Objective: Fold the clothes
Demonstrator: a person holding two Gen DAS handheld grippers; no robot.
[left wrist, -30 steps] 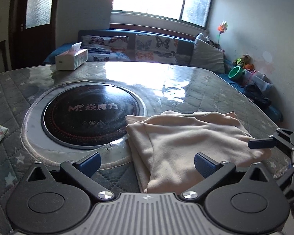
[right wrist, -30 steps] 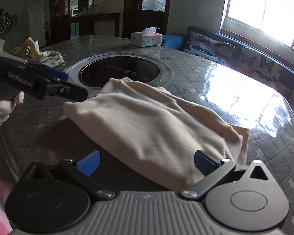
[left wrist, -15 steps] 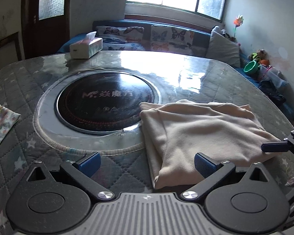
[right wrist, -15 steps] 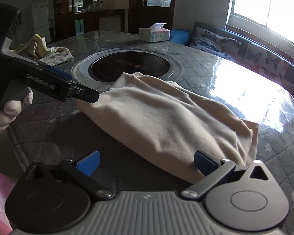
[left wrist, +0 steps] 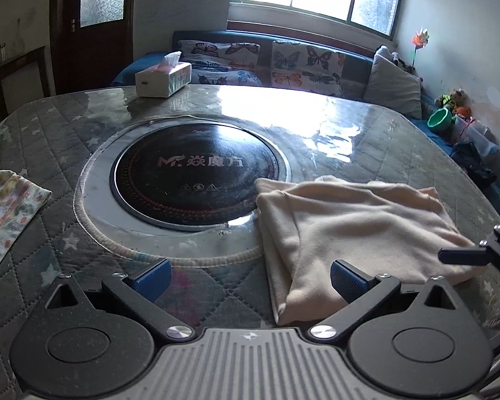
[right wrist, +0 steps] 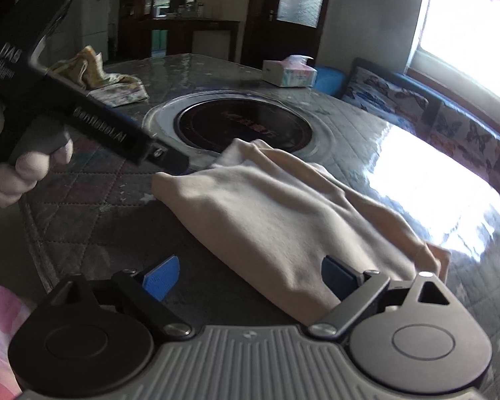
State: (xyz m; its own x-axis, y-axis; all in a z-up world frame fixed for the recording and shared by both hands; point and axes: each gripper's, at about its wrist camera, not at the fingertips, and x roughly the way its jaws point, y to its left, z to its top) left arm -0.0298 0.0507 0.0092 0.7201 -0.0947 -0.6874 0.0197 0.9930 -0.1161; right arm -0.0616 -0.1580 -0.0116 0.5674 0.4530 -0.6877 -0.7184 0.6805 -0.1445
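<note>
Quilted table (left wrist: 66,153) with folded cream garment (left wrist: 350,226), left claw (left wrist: 250,278) and right claw (right wrist: 250,278) both agape, empty.

Folded garment (left wrist: 353,230) lies on the table (left wrist: 376,140), right of the cooktop (left wrist: 196,176); tissue box (left wrist: 163,78) behind.

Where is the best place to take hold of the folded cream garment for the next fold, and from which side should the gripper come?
Probably the near corner of the cream garment, where its layers stack into a thick edge beside the left gripper. Come in low from the table's near side, one finger sliding under that edge. The far side lies flat and partly over the round cooktop.
</note>
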